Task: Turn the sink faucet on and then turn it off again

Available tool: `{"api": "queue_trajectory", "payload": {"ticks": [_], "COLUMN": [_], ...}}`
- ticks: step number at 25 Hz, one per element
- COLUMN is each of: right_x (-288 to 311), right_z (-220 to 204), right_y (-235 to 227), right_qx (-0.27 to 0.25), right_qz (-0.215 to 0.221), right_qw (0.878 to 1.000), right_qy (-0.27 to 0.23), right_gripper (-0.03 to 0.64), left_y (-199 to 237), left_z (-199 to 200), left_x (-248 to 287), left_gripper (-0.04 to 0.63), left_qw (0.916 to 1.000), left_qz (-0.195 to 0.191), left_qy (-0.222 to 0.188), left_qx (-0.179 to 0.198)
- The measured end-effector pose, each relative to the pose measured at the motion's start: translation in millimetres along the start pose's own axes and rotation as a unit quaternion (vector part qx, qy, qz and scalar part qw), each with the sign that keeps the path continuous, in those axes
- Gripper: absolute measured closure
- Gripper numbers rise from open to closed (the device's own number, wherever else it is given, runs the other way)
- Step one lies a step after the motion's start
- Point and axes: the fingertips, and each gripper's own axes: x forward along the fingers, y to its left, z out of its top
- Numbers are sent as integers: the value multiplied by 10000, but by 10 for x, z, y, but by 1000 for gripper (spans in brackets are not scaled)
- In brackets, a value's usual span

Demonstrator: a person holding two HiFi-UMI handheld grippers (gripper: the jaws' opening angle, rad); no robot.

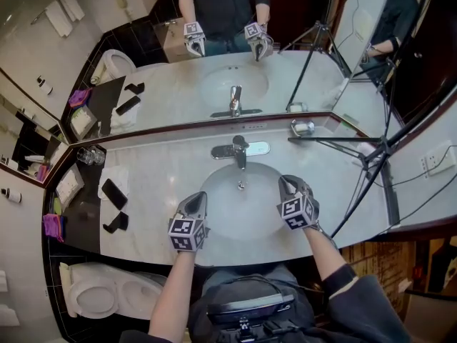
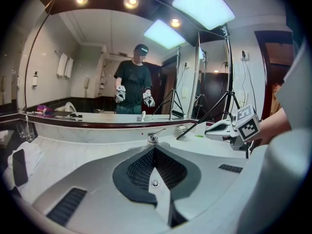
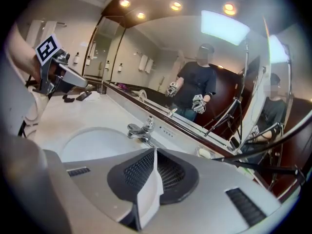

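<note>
Grippers left (image 1: 196, 200) and right (image 1: 287, 184) hover over the sink (image 1: 239, 209), jaws pressed together and empty, with the faucet (image 1: 238, 151) just ahead between them, untouched.

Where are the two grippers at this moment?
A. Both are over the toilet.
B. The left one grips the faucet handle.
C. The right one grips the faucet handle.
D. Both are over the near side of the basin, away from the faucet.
D: the head view shows the left gripper and the right gripper over the near part of the basin, with the faucet untouched beyond them.
</note>
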Motion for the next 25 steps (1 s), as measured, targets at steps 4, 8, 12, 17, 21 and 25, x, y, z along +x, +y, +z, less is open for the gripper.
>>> {"api": "queue_trajectory", "payload": {"ticks": [4,8,12,17,21,25], "right_x": [258,536,824,1160,1352,1556], "right_z": [193,369,491,598,772,752], "right_y": [20,105,213,217,270,303], "right_qx": [-945,-2016,-2988,-3655,-4126,-4545], "right_qz": [73,151,308,415,426,500], "right_qw": [9955,9793,9538,9299,9099,8893], "right_qy": [-13,-55,-29,32,-79,24], "right_gripper": [531,506,454,416,416,417], "left_y": [6,43,76,89,138,180], "left_z": [-1,-22,-51,-129,-189,-233], "left_x": [67,150,218,278,302,337], "left_gripper": [607,607,607,607,607,607], "left_qw": [10000,9999,9999,9998,9996,9995], "left_qz": [24,28,36,58,94,124], "left_qy": [44,92,112,163,203,224], "left_qx": [29,37,7,-72,-147,-209]}}
